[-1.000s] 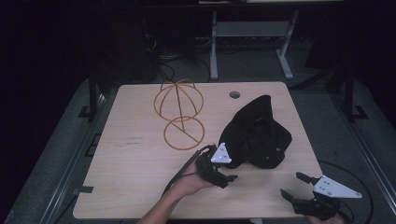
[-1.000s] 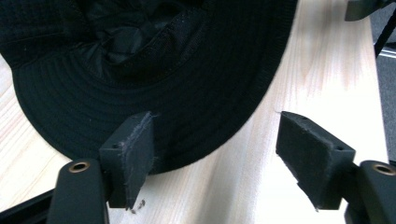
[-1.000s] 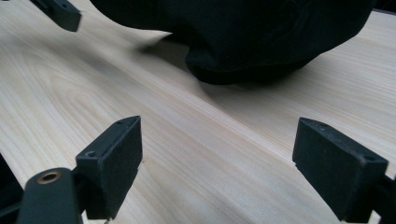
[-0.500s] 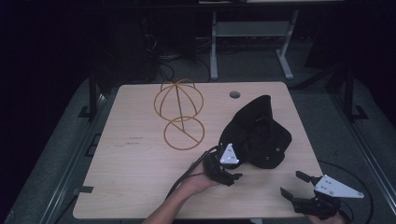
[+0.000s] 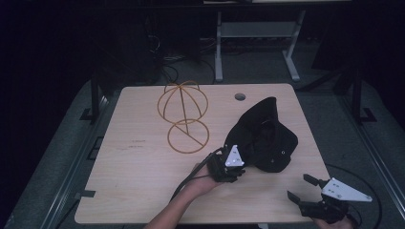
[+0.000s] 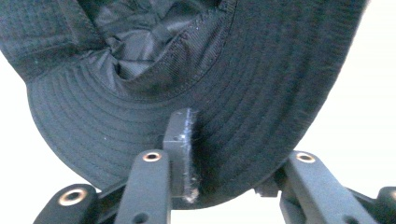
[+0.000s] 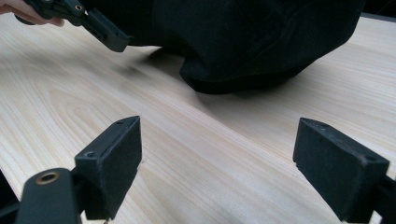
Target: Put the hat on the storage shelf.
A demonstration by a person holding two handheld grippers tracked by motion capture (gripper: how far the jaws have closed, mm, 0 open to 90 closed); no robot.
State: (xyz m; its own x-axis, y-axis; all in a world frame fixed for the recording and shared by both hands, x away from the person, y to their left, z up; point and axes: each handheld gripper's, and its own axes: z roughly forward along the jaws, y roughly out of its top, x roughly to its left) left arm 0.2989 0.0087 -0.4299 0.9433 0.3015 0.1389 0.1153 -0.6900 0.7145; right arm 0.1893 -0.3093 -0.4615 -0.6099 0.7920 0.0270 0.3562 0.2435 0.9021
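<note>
A black bucket hat [image 5: 265, 138] lies crown down on the right half of the wooden table [image 5: 133, 181]. My left gripper [image 5: 240, 171] is at the hat's near brim. In the left gripper view the brim [image 6: 187, 70] runs between the jaws. One pad [image 6: 183, 140] rests on top of it, the other jaw is hidden beneath, and a wide gap remains, so my left gripper [image 6: 224, 154] is open. My right gripper [image 5: 301, 188] hangs open at the table's front right edge. It [image 7: 224, 168] has nothing between its pads and faces the hat [image 7: 243, 42].
A gold wire hat stand [image 5: 184, 109], a globe frame on a ring base, stands at the table's back middle. A cable hole [image 5: 240, 97] sits near the far edge. Dark floor and a desk frame [image 5: 258, 33] lie beyond the table.
My left gripper has moved right and forward until its jaws straddle the hat's brim. The right gripper has stayed where it was.
</note>
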